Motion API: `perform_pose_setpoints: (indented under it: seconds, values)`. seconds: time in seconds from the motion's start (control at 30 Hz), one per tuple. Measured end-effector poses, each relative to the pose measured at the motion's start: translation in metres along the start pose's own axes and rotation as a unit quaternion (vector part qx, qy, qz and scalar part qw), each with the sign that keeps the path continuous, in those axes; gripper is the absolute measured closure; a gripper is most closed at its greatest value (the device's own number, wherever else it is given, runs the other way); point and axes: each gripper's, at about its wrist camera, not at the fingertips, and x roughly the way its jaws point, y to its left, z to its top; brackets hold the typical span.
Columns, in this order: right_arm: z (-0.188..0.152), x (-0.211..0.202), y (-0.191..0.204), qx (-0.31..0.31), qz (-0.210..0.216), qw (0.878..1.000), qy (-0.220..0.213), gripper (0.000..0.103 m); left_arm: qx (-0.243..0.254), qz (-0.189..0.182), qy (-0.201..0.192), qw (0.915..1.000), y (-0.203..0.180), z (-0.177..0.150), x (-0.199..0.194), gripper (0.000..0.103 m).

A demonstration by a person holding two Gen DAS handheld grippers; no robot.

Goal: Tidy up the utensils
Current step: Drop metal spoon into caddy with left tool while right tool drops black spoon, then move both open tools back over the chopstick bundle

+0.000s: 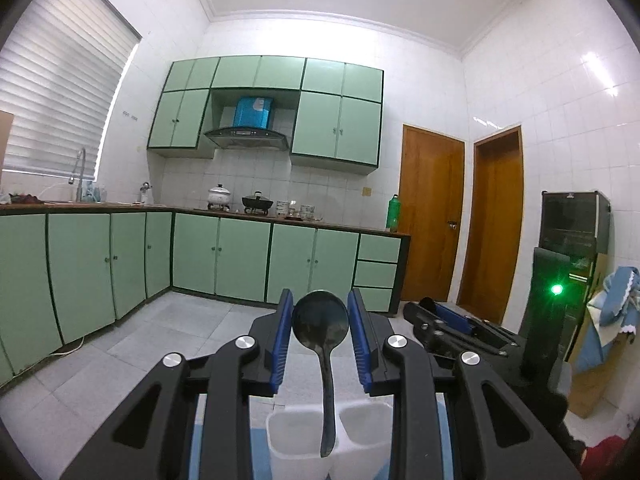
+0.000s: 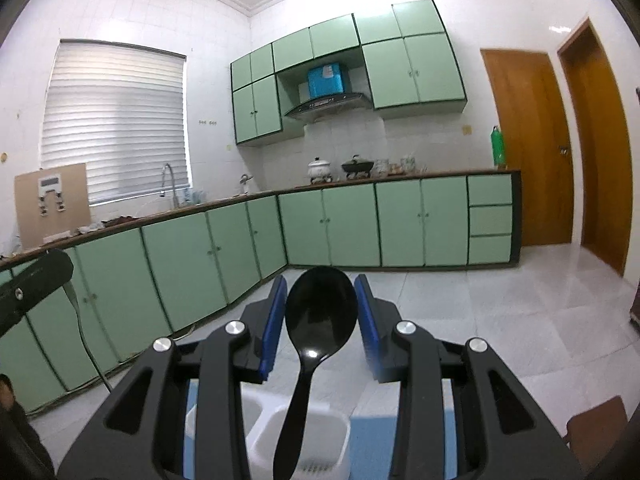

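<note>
Spoons (image 1: 320, 320) above white caddy's rim (image 1: 280, 416)

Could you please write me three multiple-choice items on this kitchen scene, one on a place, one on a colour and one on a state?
1. Where does the black spoon in the left gripper have its bowl?
A. between the blue pads, above the white caddy
B. lying on the floor
C. on the stove

2. What colour are the kitchen cabinet doors?
A. white
B. pale green
C. brown

3. How does the black spoon in the right gripper stand?
A. bowl down inside the caddy
B. lying flat on the counter
C. bowl up between the fingers, handle hanging down toward the white caddy

Answers:
1 A, since the bowl sits between the two pads with the white compartments below.
2 B, as every door along the counter and the wall is pale green.
3 C, because the bowl is uppermost and the handle runs downward.
</note>
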Motion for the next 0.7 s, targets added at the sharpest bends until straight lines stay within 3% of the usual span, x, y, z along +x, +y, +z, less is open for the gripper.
perform_pose_setpoints:
  seconds: [0.23,0.43,0.7]
  values:
    - [-0.028,0.043,-0.005,-0.008,-0.015,0.999,0.032,0.07,-0.02,0.004,0.056,0.9983,0.014,-0.028,0.051,0.075]
    - [-0.055,0.047,-0.012,0.001,-0.005,0.997,0.071,0.069,-0.035,0.006,0.102,0.9942,0.027,-0.051,0.065,0.075]
    - [-0.051,0.019,-0.014,0.026,0.005,0.995,0.091,0.05,-0.026,0.013,0.114,0.9931,0.021,-0.052,0.046,0.066]
